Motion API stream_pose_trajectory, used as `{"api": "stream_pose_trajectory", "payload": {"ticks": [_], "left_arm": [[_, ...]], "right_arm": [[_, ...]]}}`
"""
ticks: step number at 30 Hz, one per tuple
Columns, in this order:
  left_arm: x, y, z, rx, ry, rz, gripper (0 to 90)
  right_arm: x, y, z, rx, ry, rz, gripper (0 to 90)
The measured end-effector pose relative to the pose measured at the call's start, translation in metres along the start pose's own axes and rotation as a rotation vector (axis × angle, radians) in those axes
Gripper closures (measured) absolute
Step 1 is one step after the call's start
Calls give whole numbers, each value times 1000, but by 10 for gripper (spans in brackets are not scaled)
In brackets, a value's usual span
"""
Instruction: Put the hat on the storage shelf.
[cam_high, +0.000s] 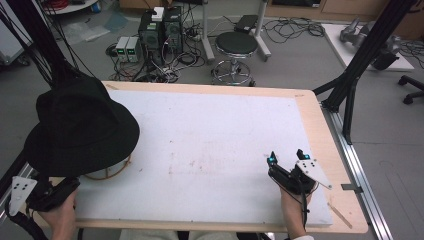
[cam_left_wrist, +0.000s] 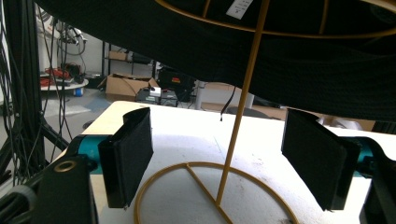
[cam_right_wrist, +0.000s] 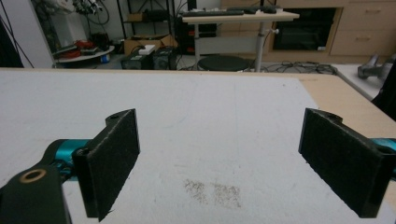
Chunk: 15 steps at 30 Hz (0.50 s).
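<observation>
A black brimmed hat (cam_high: 82, 130) rests on a thin yellow wire stand at the table's left. The stand's base ring (cam_high: 111, 172) peeks out under the brim. My left gripper (cam_high: 70, 186) is low at the front left corner, pointing under the hat. In the left gripper view my left gripper (cam_left_wrist: 217, 154) is open. The stand's upright rod (cam_left_wrist: 243, 102) shows in the gap between the jaws, touching neither pad, with the base ring (cam_left_wrist: 159, 179) below and the hat's underside (cam_left_wrist: 299, 65) above. My right gripper (cam_high: 287, 157) (cam_right_wrist: 224, 154) is open over the white mat, holding nothing.
A white mat (cam_high: 210, 145) covers most of the wooden table (cam_high: 325, 135); a faint brown stain (cam_right_wrist: 212, 191) marks it. A black frame post (cam_high: 360, 60) rises at the right edge. A stool (cam_high: 235, 47), computers and cables lie on the floor beyond.
</observation>
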<state>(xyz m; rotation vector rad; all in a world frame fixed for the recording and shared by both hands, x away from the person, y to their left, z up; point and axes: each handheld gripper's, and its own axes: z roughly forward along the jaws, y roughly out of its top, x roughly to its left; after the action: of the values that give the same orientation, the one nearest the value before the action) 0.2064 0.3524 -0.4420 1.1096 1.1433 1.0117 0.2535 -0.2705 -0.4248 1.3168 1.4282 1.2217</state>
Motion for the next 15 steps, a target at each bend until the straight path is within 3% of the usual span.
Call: {"api": "stream_pose_trajectory", "payload": {"ticks": [3,7,15], "left_arm": [[0,0,0,1,1,-1,252],[-1,-1,0,1,-6,-2,252],[0,-1,-1,9,-10,-4,252]], "right_arm": [[1,0,0,-5,6,-3,116],[4,-1,1,-23,26,-48,116],[6,-1,3,-13,36,-46,116]]}}
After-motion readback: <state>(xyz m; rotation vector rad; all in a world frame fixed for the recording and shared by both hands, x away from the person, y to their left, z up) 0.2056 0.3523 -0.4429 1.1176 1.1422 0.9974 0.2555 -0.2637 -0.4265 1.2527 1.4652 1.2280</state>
